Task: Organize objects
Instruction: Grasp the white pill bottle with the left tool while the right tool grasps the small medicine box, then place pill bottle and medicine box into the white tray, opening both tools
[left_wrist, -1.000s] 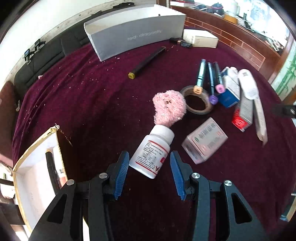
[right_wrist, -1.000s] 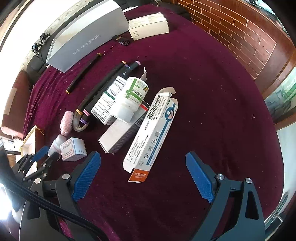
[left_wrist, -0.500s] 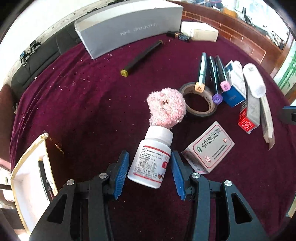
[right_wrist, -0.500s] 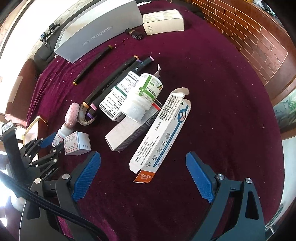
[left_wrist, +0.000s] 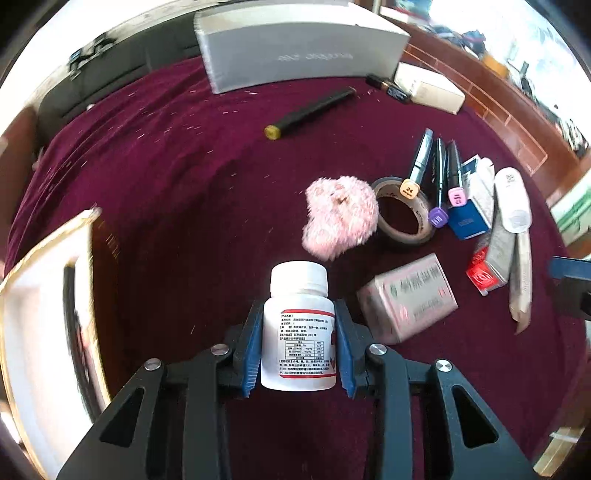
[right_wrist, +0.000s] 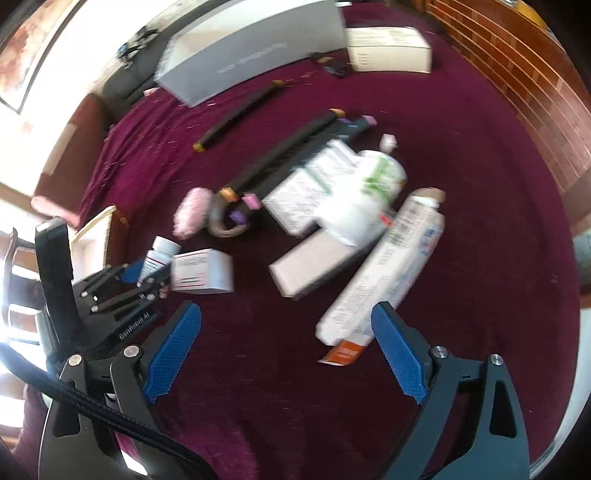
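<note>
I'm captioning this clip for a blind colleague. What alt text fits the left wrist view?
The left gripper is shut on a white pill bottle, cap pointing away, above a maroon tablecloth. Beyond it lie a pink fluffy puff, a tape roll, three markers and a pink medicine box.

glossy white plastic bottle (left_wrist: 298, 332); fluffy pink puff (left_wrist: 340, 216); matt maroon cloth (left_wrist: 184, 177); ribbed blue pads (left_wrist: 253, 347).
</note>
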